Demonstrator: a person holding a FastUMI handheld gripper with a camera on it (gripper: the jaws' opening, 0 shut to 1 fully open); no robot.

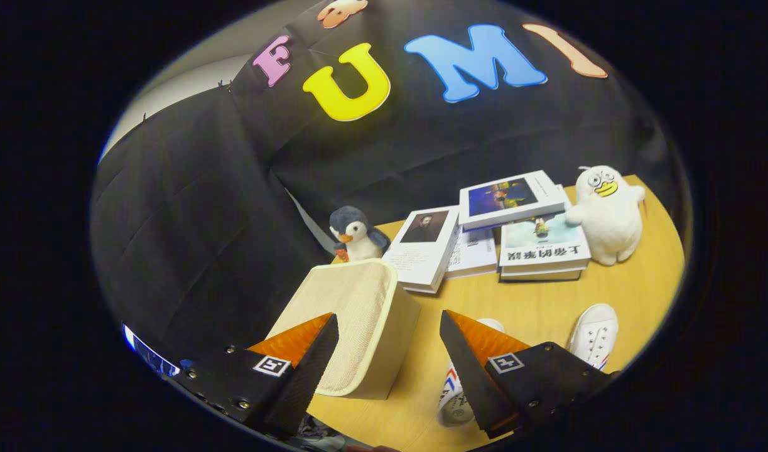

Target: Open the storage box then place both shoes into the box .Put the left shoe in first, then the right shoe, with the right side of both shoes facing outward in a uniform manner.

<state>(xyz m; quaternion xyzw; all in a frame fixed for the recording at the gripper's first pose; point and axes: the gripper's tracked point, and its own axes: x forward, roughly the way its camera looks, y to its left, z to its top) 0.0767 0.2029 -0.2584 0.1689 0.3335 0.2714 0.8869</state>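
Gripper (389, 333) fingers spread wide, empty. Woven fabric storage box (352, 326), lid closed, straddles left finger. White canvas shoes (594, 334) by right finger on wood table (534, 307). Beyond: book stack (509, 226), plush penguin (356, 234), plush duck (608, 210).

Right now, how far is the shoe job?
Nothing looks done yet. The storage box has its lid closed, and both white shoes lie on the table. The hand-held gripper is open, holding nothing, with the box between and just ahead of its fingers. Left: opening the box, then the left shoe, then the right.
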